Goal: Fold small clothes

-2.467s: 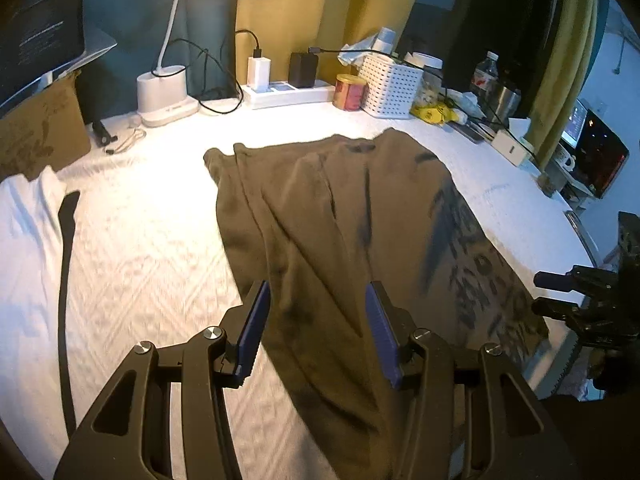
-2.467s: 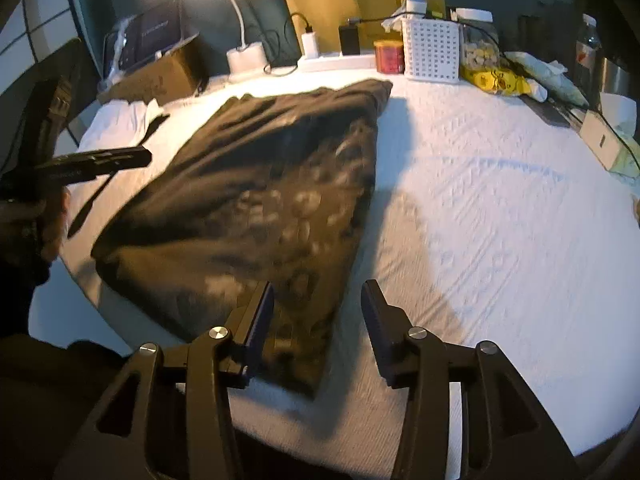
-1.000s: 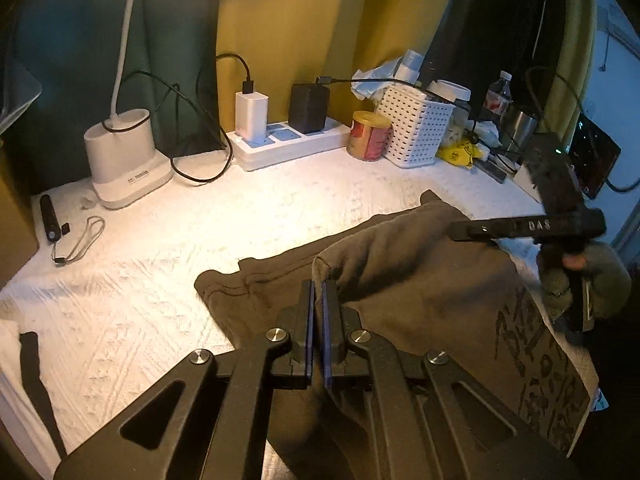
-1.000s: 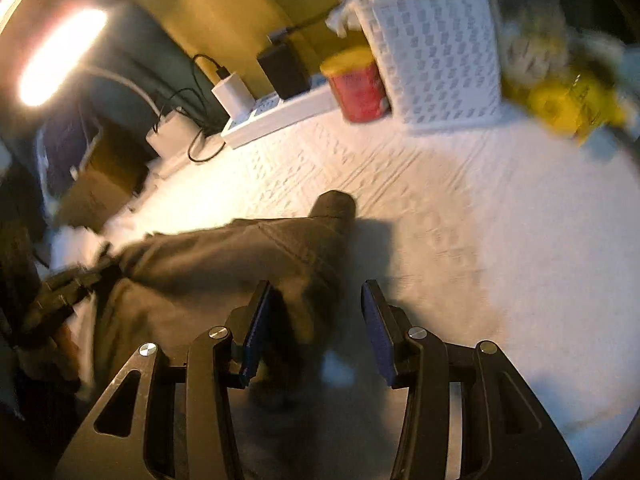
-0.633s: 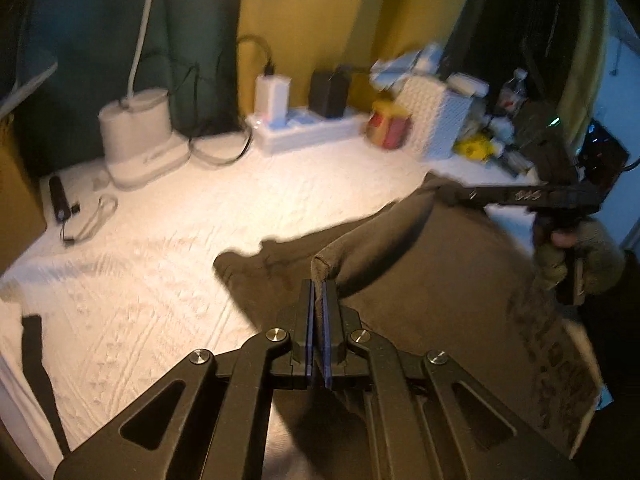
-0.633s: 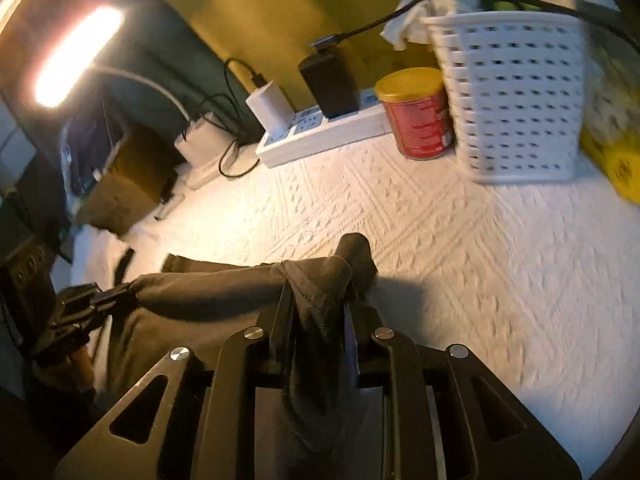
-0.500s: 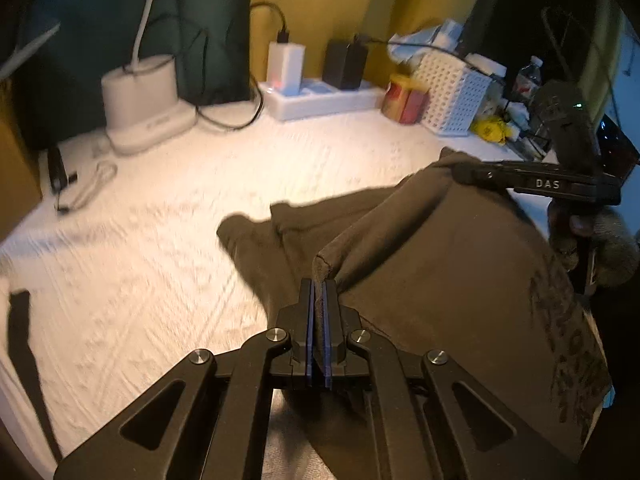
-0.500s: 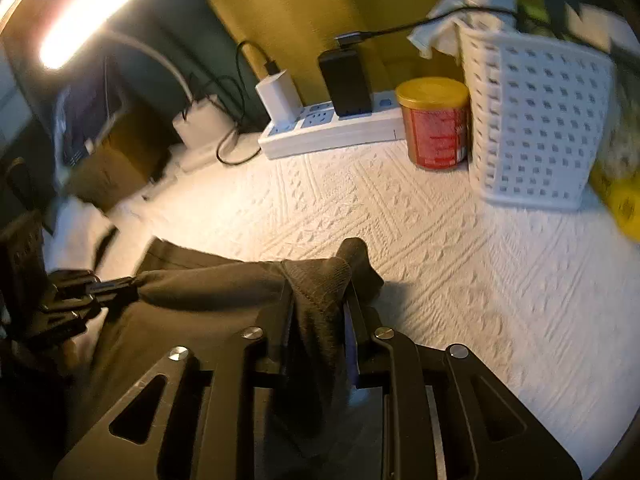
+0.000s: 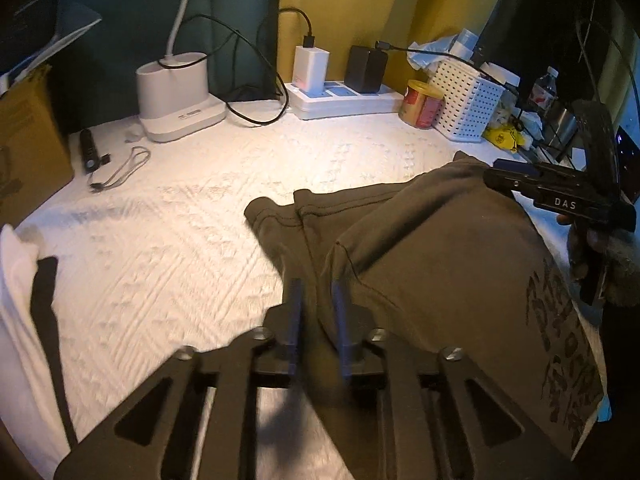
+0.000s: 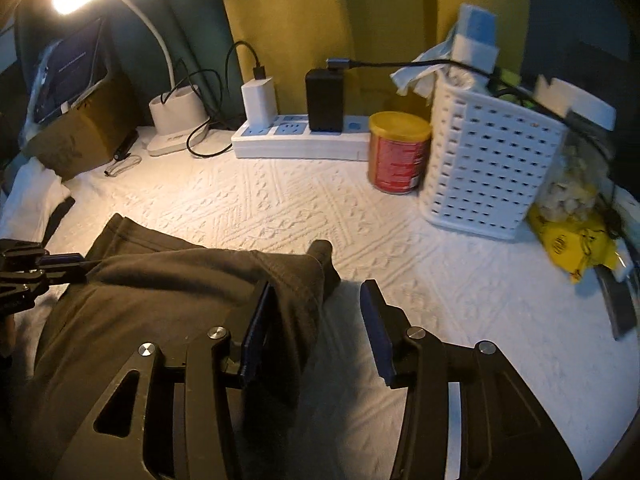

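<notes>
Risk, left wrist view: left gripper [image 9: 316, 312], low centre, is opening around the garment [image 9: 440, 264]'s folded corner; cloth could snag and spoil the fold.

Right wrist view: right gripper [image 10: 316, 330] opening, hem between its spread jaws, may drag across the worktop [image 10: 280, 208].

There is one dark garment [image 9: 440, 264], two grippers, one white basket [image 10: 492, 168], one red can [image 10: 396, 152] and two chargers.

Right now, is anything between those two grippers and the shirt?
Nothing visible. The shirt lies right at both: its folded edge sits between the opening jaws of the left gripper and the right gripper.
</notes>
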A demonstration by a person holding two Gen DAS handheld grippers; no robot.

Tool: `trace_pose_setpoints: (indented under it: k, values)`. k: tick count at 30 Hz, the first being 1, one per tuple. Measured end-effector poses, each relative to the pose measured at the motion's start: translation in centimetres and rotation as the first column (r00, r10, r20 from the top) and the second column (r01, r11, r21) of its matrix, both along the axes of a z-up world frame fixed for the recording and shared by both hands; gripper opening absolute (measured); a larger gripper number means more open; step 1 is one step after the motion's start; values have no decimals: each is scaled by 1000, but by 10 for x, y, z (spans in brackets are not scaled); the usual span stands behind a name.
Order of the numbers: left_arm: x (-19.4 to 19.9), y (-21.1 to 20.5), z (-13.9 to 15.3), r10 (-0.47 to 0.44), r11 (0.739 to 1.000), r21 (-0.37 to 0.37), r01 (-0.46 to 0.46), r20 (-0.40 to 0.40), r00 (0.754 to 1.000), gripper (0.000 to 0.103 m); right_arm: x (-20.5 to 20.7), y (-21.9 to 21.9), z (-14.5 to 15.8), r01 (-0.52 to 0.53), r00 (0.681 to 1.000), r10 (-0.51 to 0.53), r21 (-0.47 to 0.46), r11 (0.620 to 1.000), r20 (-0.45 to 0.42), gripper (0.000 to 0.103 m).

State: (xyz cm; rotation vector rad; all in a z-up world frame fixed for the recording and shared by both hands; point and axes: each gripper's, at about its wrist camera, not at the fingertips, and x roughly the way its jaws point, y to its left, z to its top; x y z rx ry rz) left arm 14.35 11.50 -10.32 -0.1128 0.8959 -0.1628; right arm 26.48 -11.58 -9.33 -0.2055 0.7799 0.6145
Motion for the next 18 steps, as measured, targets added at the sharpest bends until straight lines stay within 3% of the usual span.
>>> trace_pose_setpoints:
  k: [1, 3, 18]
  values:
    - [-4, -1, 2, 4, 1000, -8, -3, 4, 1000, 55, -3, -3, 2, 5, 1000, -5, 2, 1000, 2, 47]
    - [-14, -2, 6, 12, 999, -35, -11, 24, 1000, 65, -11, -7, 6, 11, 1000, -11, 4, 1000, 4, 47]
    - [-79, -34, 11, -49, 993, -110, 51, 24, 999, 65, -89, -34, 11, 21, 999, -21, 26, 999, -25, 47]
